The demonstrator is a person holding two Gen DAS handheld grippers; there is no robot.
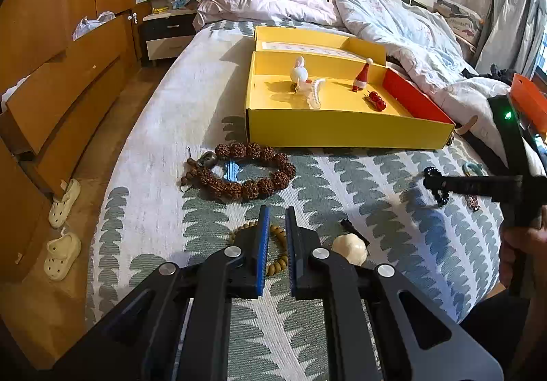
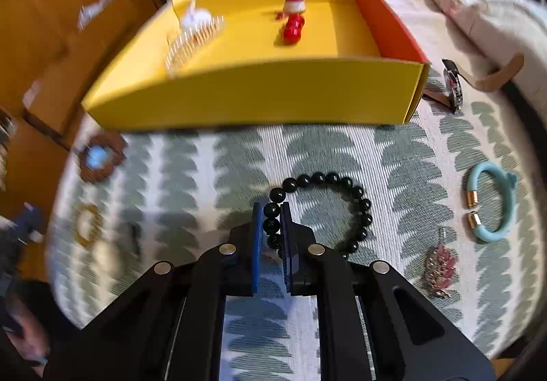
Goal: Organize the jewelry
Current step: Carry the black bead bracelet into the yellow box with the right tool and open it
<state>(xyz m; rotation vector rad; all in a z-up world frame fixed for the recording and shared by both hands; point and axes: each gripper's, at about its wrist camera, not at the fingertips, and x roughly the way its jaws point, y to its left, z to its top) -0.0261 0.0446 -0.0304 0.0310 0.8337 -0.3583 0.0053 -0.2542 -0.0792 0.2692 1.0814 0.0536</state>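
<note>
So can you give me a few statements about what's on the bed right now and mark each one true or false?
1. The right gripper is shut on the black bead bracelet. True.
2. The yellow box has nothing in it. False: it holds a Santa figure, red beads and a clear comb.
3. The turquoise bangle lies on the bedspread, outside the box. True.
4. The left gripper holds the brown seed bracelet. False: it is shut on nothing, and the bracelet lies ahead of it.
</note>
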